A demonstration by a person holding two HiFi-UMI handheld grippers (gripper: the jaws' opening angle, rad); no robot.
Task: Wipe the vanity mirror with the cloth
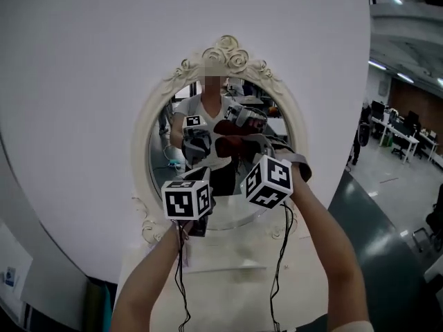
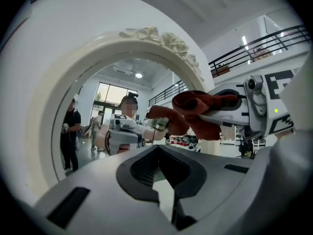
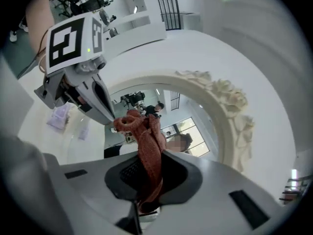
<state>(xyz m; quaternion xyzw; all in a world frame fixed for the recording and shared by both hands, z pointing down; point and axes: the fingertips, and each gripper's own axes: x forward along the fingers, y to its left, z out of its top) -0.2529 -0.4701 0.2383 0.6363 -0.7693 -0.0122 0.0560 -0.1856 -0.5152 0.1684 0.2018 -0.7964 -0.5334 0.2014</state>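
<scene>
An oval vanity mirror (image 1: 208,113) in an ornate cream frame (image 1: 225,55) stands on a white table against a white wall. My right gripper (image 3: 146,190) is shut on a red cloth (image 3: 146,146), which sticks up out of its jaws. In the head view the cloth (image 1: 232,146) is held up close to the glass, just right of centre. My left gripper (image 2: 166,180) is shut and holds nothing; it sits low at the left of the glass (image 1: 199,175). In the right gripper view its tip (image 3: 105,109) is right beside the top of the cloth. The glass reflects both grippers and the person.
The white table top (image 1: 228,282) runs toward me below the mirror, and black cables (image 1: 181,275) hang from both grippers. To the right lies open hall floor (image 1: 387,206) with desks (image 1: 405,138) far back.
</scene>
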